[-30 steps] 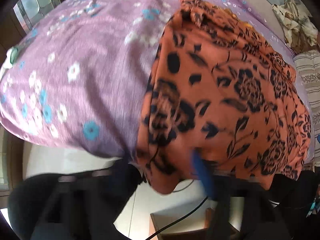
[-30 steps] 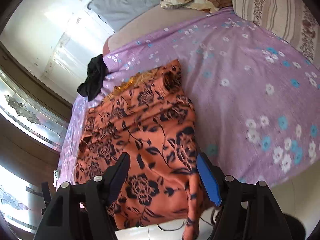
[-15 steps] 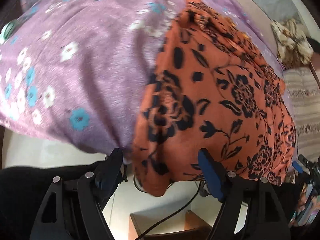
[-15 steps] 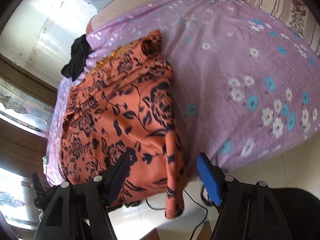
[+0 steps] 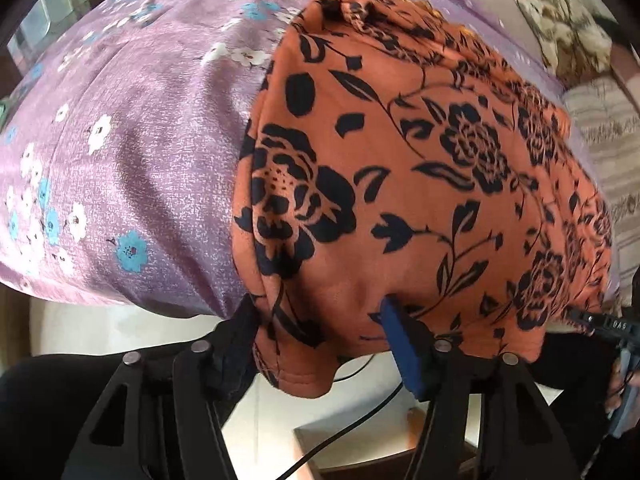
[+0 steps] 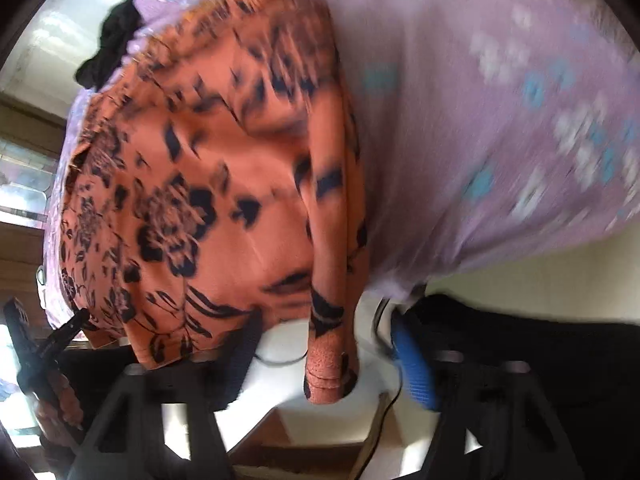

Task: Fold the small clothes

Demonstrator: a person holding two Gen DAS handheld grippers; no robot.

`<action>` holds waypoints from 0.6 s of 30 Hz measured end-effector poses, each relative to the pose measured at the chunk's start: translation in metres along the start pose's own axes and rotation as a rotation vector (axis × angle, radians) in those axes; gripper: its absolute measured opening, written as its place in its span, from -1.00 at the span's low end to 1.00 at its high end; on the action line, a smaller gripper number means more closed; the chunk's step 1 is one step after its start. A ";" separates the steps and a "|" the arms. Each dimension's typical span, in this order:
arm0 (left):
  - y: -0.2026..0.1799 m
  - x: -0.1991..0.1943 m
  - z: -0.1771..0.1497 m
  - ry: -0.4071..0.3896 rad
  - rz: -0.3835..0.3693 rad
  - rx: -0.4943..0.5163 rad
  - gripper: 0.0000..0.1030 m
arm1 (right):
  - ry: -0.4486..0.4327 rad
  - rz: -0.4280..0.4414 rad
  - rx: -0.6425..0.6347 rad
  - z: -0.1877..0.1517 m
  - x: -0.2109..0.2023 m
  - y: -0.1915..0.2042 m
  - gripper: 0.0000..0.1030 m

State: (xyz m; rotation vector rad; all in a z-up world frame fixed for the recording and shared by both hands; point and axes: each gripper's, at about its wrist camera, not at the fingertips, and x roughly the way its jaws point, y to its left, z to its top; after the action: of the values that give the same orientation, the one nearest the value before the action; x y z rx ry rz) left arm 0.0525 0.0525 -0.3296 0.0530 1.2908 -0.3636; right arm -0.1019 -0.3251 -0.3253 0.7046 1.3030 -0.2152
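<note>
An orange garment [image 5: 400, 160] with black flowers lies spread on the purple flowered bedspread [image 5: 140, 140], and its near hem hangs over the bed edge. My left gripper [image 5: 320, 320] points down at the hem's left corner. Its jaws are closing, with the bunched corner between them. In the blurred right wrist view the same garment [image 6: 220, 200] drapes over the edge, and a narrow strip of it hangs down. My right gripper [image 6: 324, 344] stands around that strip. Its jaws are closing and still look wide, and neither pad touches the cloth.
A black cloth [image 6: 112, 52] lies at the bed's far end. A patterned blanket [image 5: 568, 28] and a striped pillow [image 5: 608, 128] sit to the right. Below the bed edge are a pale floor [image 5: 100, 320], a cable and a wooden piece [image 5: 360, 440]. A hand [image 6: 56, 400] shows at the left.
The left jaws let go of the hem, opened wide, then narrowed around the corner again. The right gripper dropped toward the bed edge, and the hanging strip now sits between its jaws.
</note>
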 end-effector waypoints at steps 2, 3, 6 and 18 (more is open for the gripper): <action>0.008 -0.004 0.002 0.000 -0.028 -0.027 -0.57 | -0.039 0.050 0.000 -0.004 -0.005 0.000 -0.78; 0.014 -0.009 0.004 -0.001 -0.061 -0.047 -0.83 | -0.054 0.085 -0.004 -0.005 -0.011 0.001 -0.80; 0.026 -0.022 0.010 -0.013 -0.118 -0.059 -0.84 | -0.112 0.206 -0.008 -0.001 -0.041 0.005 -0.81; 0.040 -0.112 0.058 -0.173 -0.328 -0.047 -0.86 | -0.403 0.512 -0.070 0.041 -0.162 0.033 -0.82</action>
State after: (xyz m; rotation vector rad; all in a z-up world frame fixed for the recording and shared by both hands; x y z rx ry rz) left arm 0.0929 0.1023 -0.2137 -0.2280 1.1359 -0.6053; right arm -0.0970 -0.3613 -0.1589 0.8599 0.7140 0.1028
